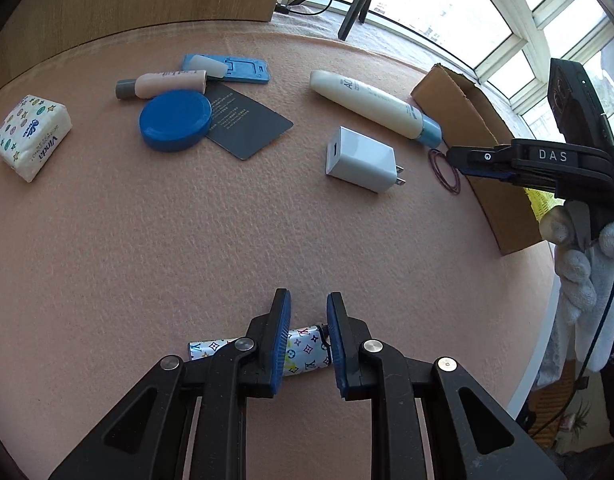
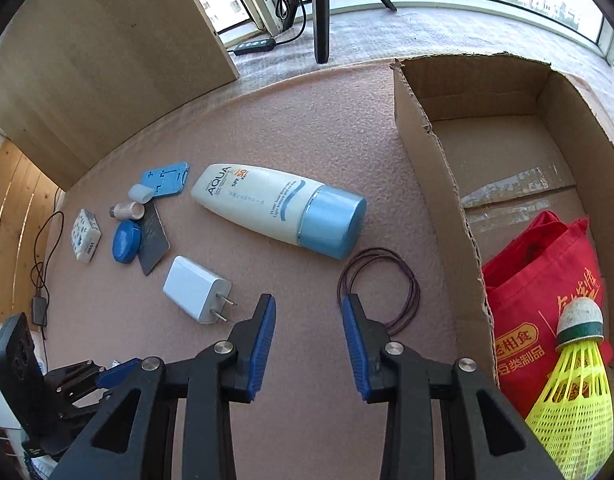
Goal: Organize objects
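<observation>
The left gripper point(image 1: 307, 336) is hovering low over the pink worktop point(image 1: 187, 240), jaws parted moderately and holding nothing. Just beneath them a small monogram-print pouch point(image 1: 303, 354) is lying crosswise: the left pad is overlapping its middle, while its right end is sitting in the gap, up against the right pad. My read is that it is lining up for this pouch. To do it well, it should be sliding a touch to its left so the body sits centred, then dropping until the pads straddle it across the narrow width before closing.

Over on the right gripper point(image 2: 309, 338), the jaws are standing wide open and empty. The right pad is reaching the near edge of a purple loop of cord point(image 2: 381, 286), most of which lies just beyond and to the right. A thin flat thing like that looks tricky to pinch.

Moving outward, the white charger plug point(image 2: 195, 290) is resting left of those jaws, and the sunscreen bottle point(image 2: 279, 210) is lying beyond it. Alongside sits the cardboard box point(image 2: 435, 184), with a red bag point(image 2: 547, 280) and a yellow shuttlecock point(image 2: 575, 392) already inside.

Furthest off, the blue round lid point(image 1: 175, 120), dark card point(image 1: 247, 124) and tissue pack point(image 1: 31, 136) are waiting well apart from both grippers.
</observation>
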